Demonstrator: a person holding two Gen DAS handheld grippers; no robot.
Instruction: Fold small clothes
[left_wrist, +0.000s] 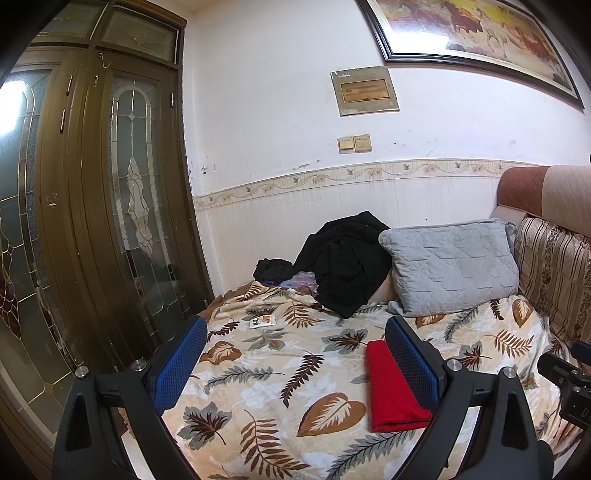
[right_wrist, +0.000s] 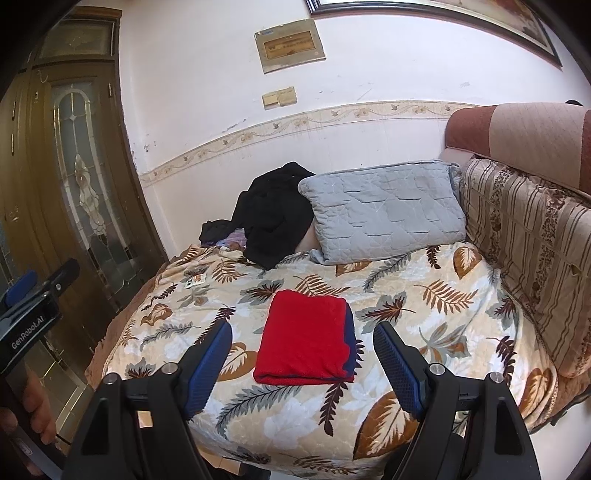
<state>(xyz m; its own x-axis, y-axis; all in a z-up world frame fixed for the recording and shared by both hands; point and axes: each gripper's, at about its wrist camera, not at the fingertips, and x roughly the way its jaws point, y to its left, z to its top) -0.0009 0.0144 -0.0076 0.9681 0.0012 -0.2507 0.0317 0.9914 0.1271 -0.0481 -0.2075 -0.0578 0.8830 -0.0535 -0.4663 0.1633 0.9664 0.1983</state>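
The red garment (right_wrist: 304, 341), a fuzzy knit folded into a neat rectangle with a dark blue layer showing along its right edge, lies flat on the leaf-printed blanket (right_wrist: 424, 295) in the middle of the bed. The right gripper (right_wrist: 303, 334) hangs just before it, jaws wide apart and holding nothing, their blue pads (right_wrist: 397, 363) ribbed in a fine grid. The left gripper (left_wrist: 295, 345) is likewise spread and empty, the garment beside its right finger. Farther back a quilted grey pillow (right_wrist: 384, 212) leans near a crumpled black garment (right_wrist: 275, 218). A striped, brocade-like cushion (right_wrist: 535, 251) lines the right side; a glazed wooden door (left_wrist: 122, 192) stands left.
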